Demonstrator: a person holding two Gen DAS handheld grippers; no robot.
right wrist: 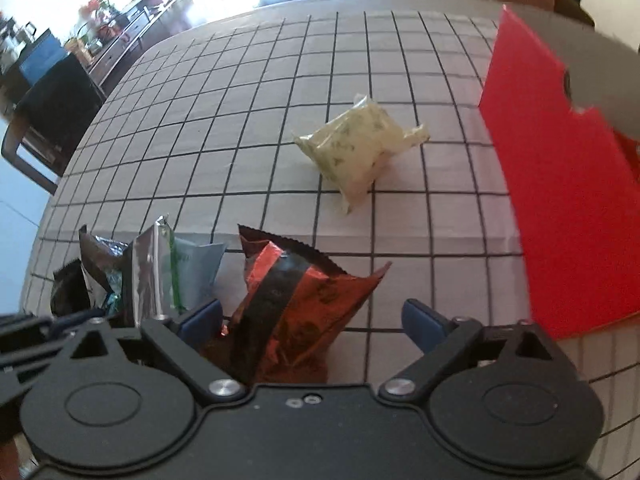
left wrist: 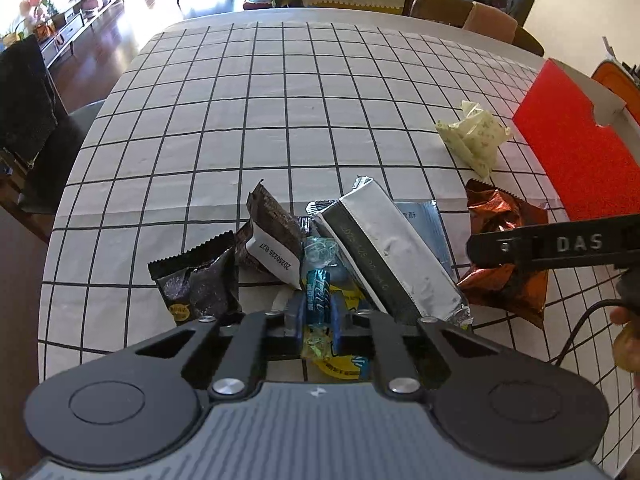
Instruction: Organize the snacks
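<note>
Left tongs [left wrist: 318, 314] are clamped on a small blue foil candy wrapper [left wrist: 318, 296], their blue pads pressed against its sides, low over the heap of snacks near the front edge of the table [left wrist: 248, 120]. Right tongs [right wrist: 312, 320] stand wide apart, with a crinkled red-and-black foil packet [right wrist: 296, 308] lying between the pads; whether either pad touches it I cannot tell.

Crowding the left tongs is the rest of the heap: a long silver pouch [left wrist: 392, 256] leaning over the candy on the right, a dark brown packet [left wrist: 272, 236] with a white label on the left, and a black zigzag-edged packet [left wrist: 196, 284] beside that. A pale, crumpled plastic bag [right wrist: 360, 152] printed with a small greenish pattern lies apart, further back. An open red cardboard box [right wrist: 560, 200] with a pale inside stands at the right, near the red-and-black packet.

Covering the table is a white cloth with a black grid. The white label reads "20250225 B27"; the right gripper's arm, seen from the left wrist, carries "DAS". Other print is too small to read.
</note>
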